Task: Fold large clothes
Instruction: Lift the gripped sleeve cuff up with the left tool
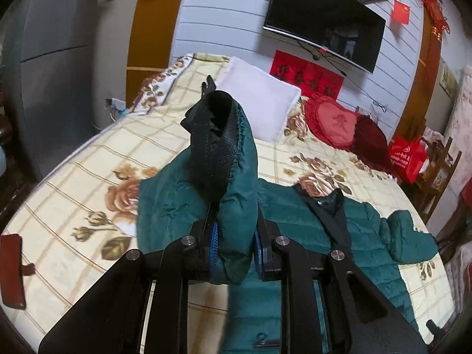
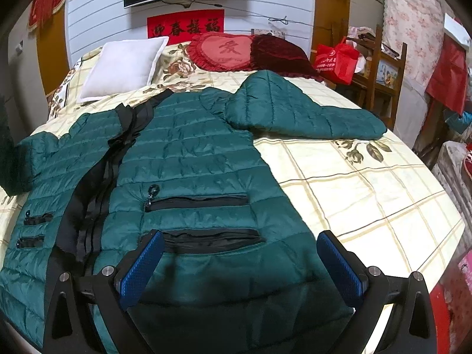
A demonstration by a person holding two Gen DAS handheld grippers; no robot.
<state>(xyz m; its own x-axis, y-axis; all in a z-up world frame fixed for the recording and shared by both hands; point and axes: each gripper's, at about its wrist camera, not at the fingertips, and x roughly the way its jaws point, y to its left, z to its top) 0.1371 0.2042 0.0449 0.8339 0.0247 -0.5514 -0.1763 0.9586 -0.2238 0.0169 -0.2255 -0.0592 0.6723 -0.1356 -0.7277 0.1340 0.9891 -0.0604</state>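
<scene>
Closest to our left wrist camera, the left gripper (image 1: 234, 242) had its jaws pinching a sleeve (image 1: 236, 206) of the green jacket (image 1: 368, 230), the black ribbed cuff (image 1: 214, 144) standing up past the blue pads. We saw our right gripper (image 2: 240, 265) with its jaws spread wide over the jacket's hem, nothing between them.

The jacket lay front up on the bed (image 2: 368, 183), which wore a cream checked cover printed with brown roses. At its head we saw a white pillow (image 2: 124, 67), a red heart cushion (image 2: 224, 51) and a dark red cushion (image 2: 280, 53) beside it. On the panelled wall behind hung a dark television (image 1: 324, 20) above a red banner (image 2: 185, 26). A red bag (image 2: 336, 60) sat on a wooden chair (image 2: 380, 70) beside the bed.

Only our right view showed the jacket's other sleeve (image 2: 303, 112) spread across the cover, and its zipped pockets (image 2: 197, 200). Only our left view showed the raised sleeve clearly, and a power strip (image 1: 116, 103) on the wall by the bed.
</scene>
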